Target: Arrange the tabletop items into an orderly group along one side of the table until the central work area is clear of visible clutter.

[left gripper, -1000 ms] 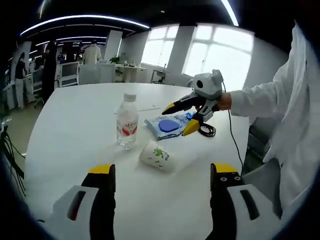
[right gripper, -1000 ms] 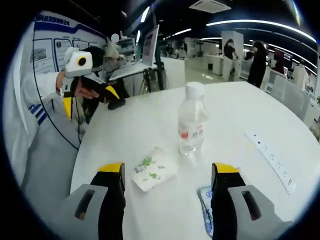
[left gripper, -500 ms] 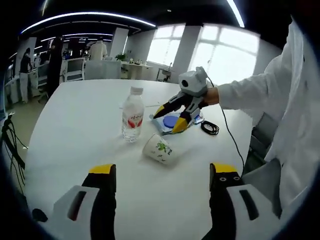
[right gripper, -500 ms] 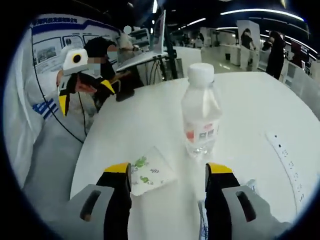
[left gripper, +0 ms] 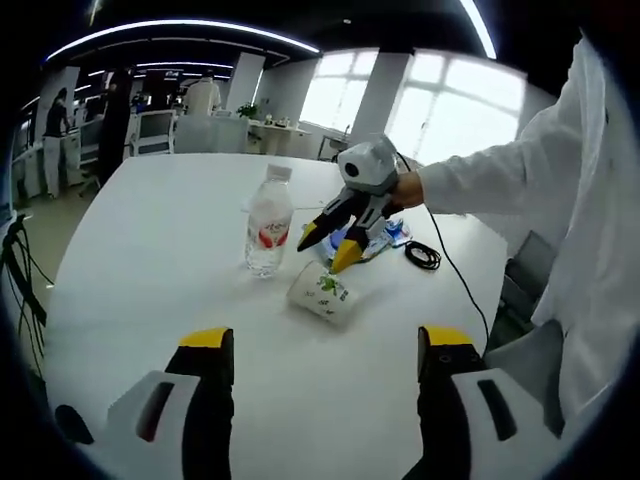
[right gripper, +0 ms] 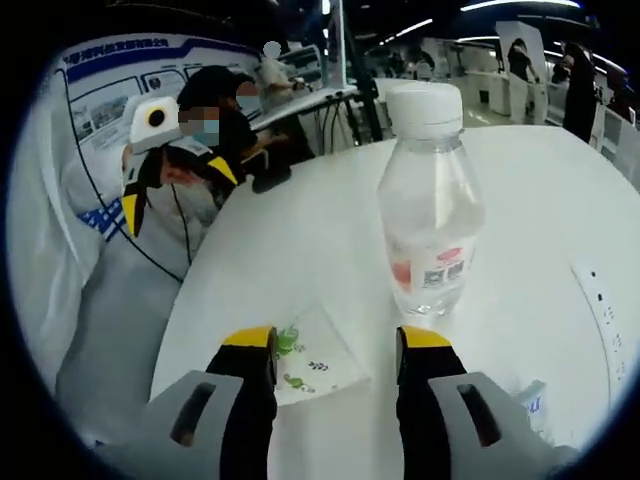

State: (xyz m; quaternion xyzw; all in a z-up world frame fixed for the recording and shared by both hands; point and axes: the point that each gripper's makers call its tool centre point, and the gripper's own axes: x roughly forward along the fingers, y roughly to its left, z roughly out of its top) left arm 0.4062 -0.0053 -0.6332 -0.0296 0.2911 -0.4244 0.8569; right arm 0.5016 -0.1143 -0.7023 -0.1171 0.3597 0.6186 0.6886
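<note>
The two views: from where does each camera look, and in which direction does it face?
Left gripper view: rides the left gripper, low over the table, facing the bottle, the paper cup, the right gripper and a white sleeve.
Right gripper view: rides the right gripper, close to the bottle, facing the left gripper.
Both share bottle and cup.

the left gripper (left gripper: 320, 345) is held low and level with its two yellow-tipped jaws wide apart and nothing between them. the right gripper (left gripper: 328, 248) reaches out on a long white sleeve (left gripper: 480, 185), tips pointing down, jaws parted. in its own view the right gripper's jaws stand a bit closer together.
</note>
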